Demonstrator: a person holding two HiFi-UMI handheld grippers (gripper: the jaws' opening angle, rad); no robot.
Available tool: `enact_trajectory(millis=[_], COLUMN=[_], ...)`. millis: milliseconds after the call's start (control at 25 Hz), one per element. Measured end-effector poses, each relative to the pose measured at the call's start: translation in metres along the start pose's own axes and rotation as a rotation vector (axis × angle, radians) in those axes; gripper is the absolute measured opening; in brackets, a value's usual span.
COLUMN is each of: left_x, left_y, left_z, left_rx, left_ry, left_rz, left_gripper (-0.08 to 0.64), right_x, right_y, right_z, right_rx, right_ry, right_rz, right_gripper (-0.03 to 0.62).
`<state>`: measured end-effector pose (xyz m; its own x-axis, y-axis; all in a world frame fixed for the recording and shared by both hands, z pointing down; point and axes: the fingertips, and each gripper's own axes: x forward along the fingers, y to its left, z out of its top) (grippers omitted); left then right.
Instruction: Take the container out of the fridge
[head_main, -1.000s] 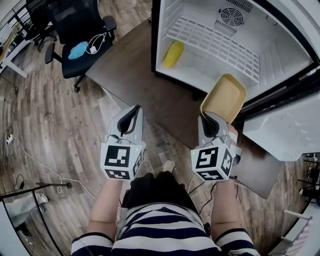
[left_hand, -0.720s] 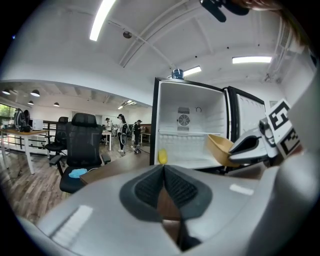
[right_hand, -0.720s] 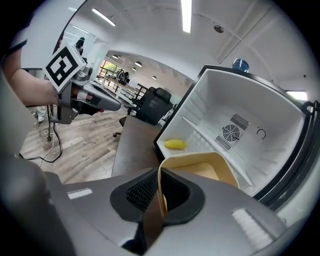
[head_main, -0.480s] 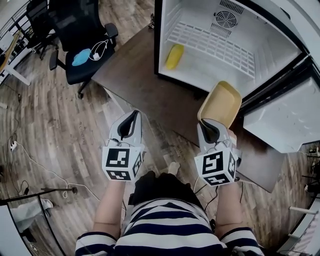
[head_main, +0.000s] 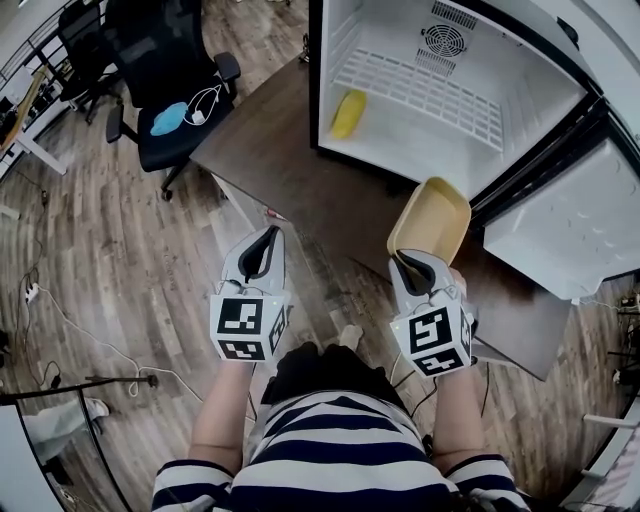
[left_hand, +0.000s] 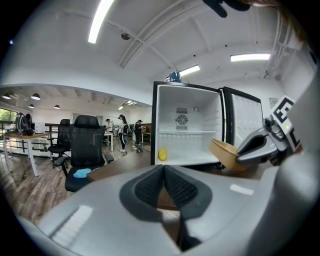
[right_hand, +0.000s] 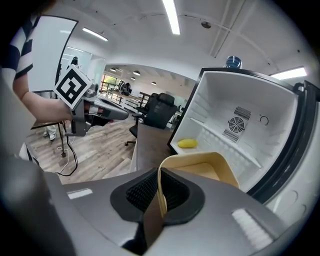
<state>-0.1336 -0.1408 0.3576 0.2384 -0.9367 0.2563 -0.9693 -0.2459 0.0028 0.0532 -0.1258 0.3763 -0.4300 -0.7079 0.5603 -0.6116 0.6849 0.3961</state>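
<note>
My right gripper (head_main: 407, 261) (right_hand: 159, 192) is shut on the rim of a shallow tan container (head_main: 431, 221) (right_hand: 197, 171), held in the air in front of the open fridge (head_main: 440, 95) above the dark table (head_main: 300, 160). The container also shows at the right of the left gripper view (left_hand: 226, 154). Inside the fridge, a yellow object (head_main: 348, 113) (right_hand: 187, 143) (left_hand: 162, 154) lies on the floor of the white compartment. My left gripper (head_main: 262, 243) (left_hand: 164, 170) is shut with nothing between its pads, hovering off the table's near edge.
The fridge door (head_main: 575, 235) stands swung open at the right. A black office chair (head_main: 165, 75) with a blue mask and cable on its seat stands left of the table. Wooden floor and cables lie at the left; people stand far off in the left gripper view.
The container and my right gripper have drawn slightly back from the fridge toward me. The left gripper has stayed about where it was.
</note>
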Motion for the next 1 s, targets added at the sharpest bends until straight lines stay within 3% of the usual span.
enact_trajectory(millis=[520, 1000], left_x=[-0.015, -0.022], left_y=[-0.001, -0.002], left_z=[-0.006, -0.006], left_rx=[0.005, 0.01], left_ry=[0.008, 0.008], left_rz=[0.0, 0.005], left_gripper=[0.0, 0.0], right_x=[-0.012, -0.015], right_y=[0.012, 0.016], right_z=[-0.005, -0.001], right_rx=[0.045, 0.024], right_ry=[0.001, -0.002], right_rz=[0.025, 0.03], right_gripper=[0.017, 0.017])
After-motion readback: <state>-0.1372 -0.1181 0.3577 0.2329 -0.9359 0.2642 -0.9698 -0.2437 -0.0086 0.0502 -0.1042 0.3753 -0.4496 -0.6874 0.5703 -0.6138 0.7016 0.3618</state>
